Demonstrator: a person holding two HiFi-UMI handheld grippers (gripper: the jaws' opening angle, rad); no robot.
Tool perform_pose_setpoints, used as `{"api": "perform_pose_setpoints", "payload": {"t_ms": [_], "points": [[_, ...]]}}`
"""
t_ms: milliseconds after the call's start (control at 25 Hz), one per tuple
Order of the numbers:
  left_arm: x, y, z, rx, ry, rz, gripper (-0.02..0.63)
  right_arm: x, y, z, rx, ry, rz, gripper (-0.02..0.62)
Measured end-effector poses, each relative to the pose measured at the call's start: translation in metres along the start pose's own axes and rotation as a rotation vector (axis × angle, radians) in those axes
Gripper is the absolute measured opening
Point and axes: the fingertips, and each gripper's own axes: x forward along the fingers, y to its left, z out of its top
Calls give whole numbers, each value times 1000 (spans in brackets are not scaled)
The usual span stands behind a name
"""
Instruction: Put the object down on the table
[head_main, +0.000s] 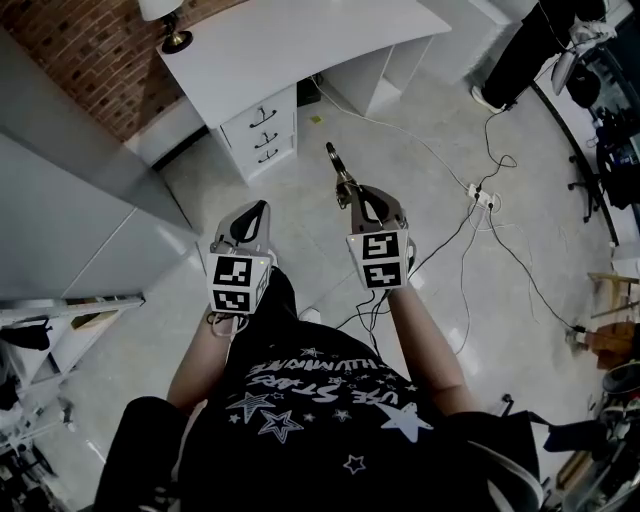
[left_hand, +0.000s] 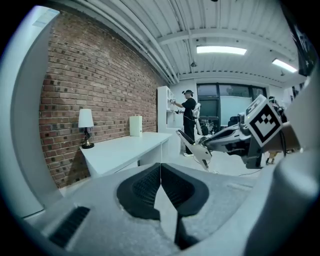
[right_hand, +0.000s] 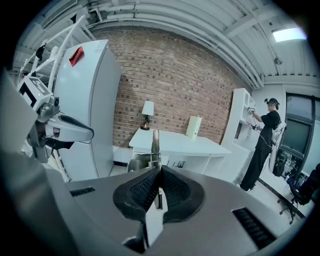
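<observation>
A thin metal utensil (head_main: 338, 168) sticks forward out of my right gripper (head_main: 352, 194), which is shut on its handle. In the right gripper view the utensil (right_hand: 155, 144) rises straight up from between the closed pads. My left gripper (head_main: 257, 209) hangs level beside it, shut with nothing in it; its pads (left_hand: 150, 186) meet along a thin line. The left gripper view shows the right gripper (left_hand: 212, 145) with the utensil's flat shiny end (left_hand: 196, 148) pointing left. The white table (head_main: 300, 45) stands ahead of both grippers, past a stretch of floor.
A small lamp (head_main: 168, 22) stands at the table's far left corner, and a drawer unit (head_main: 264, 130) sits under it. Cables and a power strip (head_main: 483, 197) lie on the floor to the right. A person in black (right_hand: 264, 142) stands at white shelves. A tall white cabinet (right_hand: 85, 105) is on the left.
</observation>
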Motion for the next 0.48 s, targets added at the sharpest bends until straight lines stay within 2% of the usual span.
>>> {"api": "perform_pose_setpoints", "payload": {"t_ms": [280,480], "points": [[24,23,3,-9,12,11,20,35,-8,13,3,-3,8,8],[50,55,13,-22,15,20,20,73,-16,32,3,3,8,8]]}}
